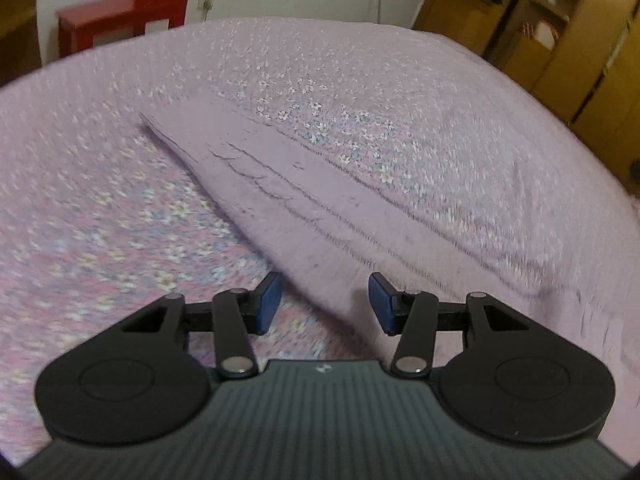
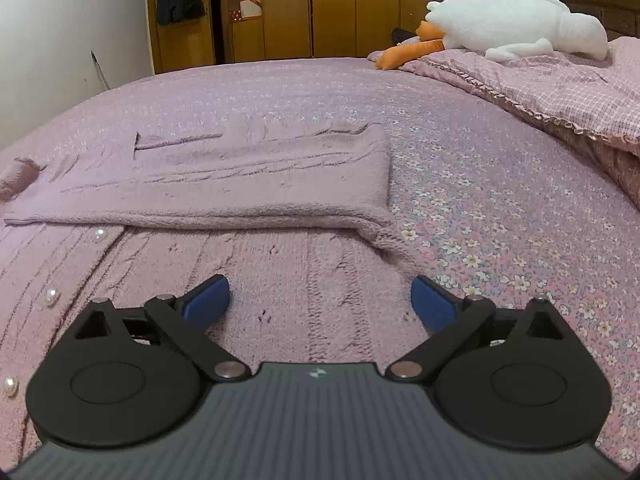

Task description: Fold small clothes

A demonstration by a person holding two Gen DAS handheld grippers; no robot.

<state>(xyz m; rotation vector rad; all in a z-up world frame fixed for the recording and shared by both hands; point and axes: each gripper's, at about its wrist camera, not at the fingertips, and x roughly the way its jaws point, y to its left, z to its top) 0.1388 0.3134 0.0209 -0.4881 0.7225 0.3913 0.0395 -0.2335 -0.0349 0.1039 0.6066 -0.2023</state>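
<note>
— Blue pads (image 2: 208, 300) on the right gripper (image 2: 320, 300), spread wide, gripping nothing. Lilac knit cardigan (image 2: 280, 280) directly under and ahead of them, not pinched.

— And on the left gripper (image 1: 324, 304)?

— Blue pads (image 1: 269, 300) again, about half apart, nothing between them. Edge of the cardigan (image 1: 304, 184) running on a slant just beyond the tips, one corner of it reaching down between the two fingers. Hard to tell whether touching. Left view blurred.

— Pose of each?

— Both tilted downward toward the bed. Right one level across, squarely facing the knit. Left one seeing the bed on a slant.

— Lay of the garment?

— Flat on the floral pink bedspread (image 2: 480, 208). Sleeve (image 2: 224, 184) folded across the body in the right view, forming a long band. Pearl buttons (image 2: 52, 296) in a row along the left side.

— Further out?

— Ruffled checked quilt (image 2: 560, 92) bunched at the far right, white plush goose (image 2: 520, 24) on top, orange beak and feet toward the middle. Wooden wardrobe (image 2: 340, 8) behind the bed. Red chair (image 1: 132, 12) against the wall in the left view.
</note>
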